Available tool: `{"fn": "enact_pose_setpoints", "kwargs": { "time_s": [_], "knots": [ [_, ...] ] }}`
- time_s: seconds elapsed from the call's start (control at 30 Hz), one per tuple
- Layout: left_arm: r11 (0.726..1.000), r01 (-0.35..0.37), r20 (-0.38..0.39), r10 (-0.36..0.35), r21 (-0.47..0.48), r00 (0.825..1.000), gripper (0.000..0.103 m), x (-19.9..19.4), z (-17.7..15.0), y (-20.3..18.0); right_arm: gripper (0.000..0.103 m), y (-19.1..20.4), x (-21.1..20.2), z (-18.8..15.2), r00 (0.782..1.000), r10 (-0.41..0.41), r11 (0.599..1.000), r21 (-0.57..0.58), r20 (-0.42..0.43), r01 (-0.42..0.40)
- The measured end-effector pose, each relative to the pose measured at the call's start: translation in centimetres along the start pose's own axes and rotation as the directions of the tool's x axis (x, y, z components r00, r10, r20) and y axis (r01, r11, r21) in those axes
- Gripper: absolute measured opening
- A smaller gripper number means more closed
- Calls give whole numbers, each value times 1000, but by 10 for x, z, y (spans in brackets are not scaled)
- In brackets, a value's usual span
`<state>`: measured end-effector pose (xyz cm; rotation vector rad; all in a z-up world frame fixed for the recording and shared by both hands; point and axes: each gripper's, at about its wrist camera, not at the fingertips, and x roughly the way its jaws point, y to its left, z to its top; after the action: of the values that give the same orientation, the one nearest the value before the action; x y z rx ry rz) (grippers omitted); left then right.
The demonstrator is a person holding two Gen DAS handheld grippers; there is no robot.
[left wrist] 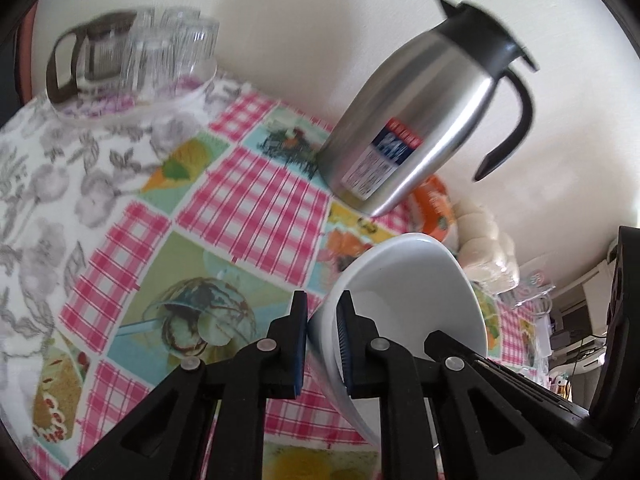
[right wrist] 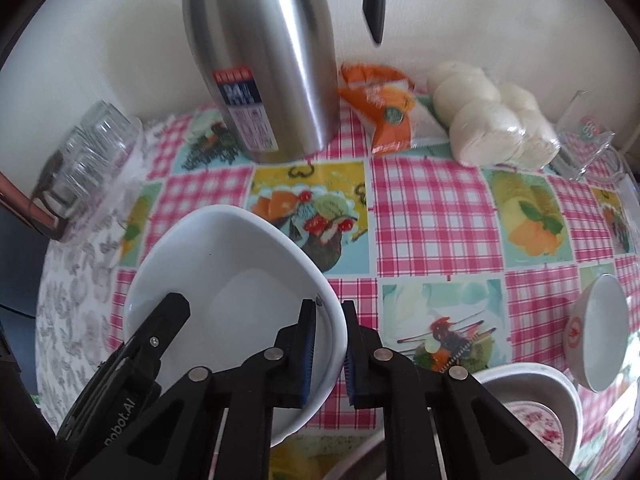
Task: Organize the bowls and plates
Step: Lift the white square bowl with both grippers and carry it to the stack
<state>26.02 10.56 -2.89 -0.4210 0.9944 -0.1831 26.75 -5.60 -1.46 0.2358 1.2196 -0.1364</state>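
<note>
The steel jug (right wrist: 260, 56) carries a sticker (right wrist: 244, 110) with a red band on top, a blue panel below it and fine print on white underneath. The blue panel bears large white characters that appear to begin with "24"; the other lines are too blurred to read. The black body of the left gripper (right wrist: 132, 384) shows white lettering ending in "obot.AI" (right wrist: 120, 424); its first letters are cut off. A clear container (right wrist: 586, 136) bears a round red and green emblem, not legible.
</note>
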Motion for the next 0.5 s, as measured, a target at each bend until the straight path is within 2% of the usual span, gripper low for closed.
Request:
{"fn": "enact_pose_setpoints", "kwargs": {
  "time_s": [0.27, 0.5],
  "knots": [
    [998, 10, 91, -15, 54, 996, 15, -57, -1, -32, 14, -5, -63, -7, 995, 42, 999, 12, 96, -43],
    [992, 11, 117, -26, 126, 993, 15, -93, -16, -62, 14, -23, -105, -22, 987, 86, 994, 48, 138, -93]
  ]
}}
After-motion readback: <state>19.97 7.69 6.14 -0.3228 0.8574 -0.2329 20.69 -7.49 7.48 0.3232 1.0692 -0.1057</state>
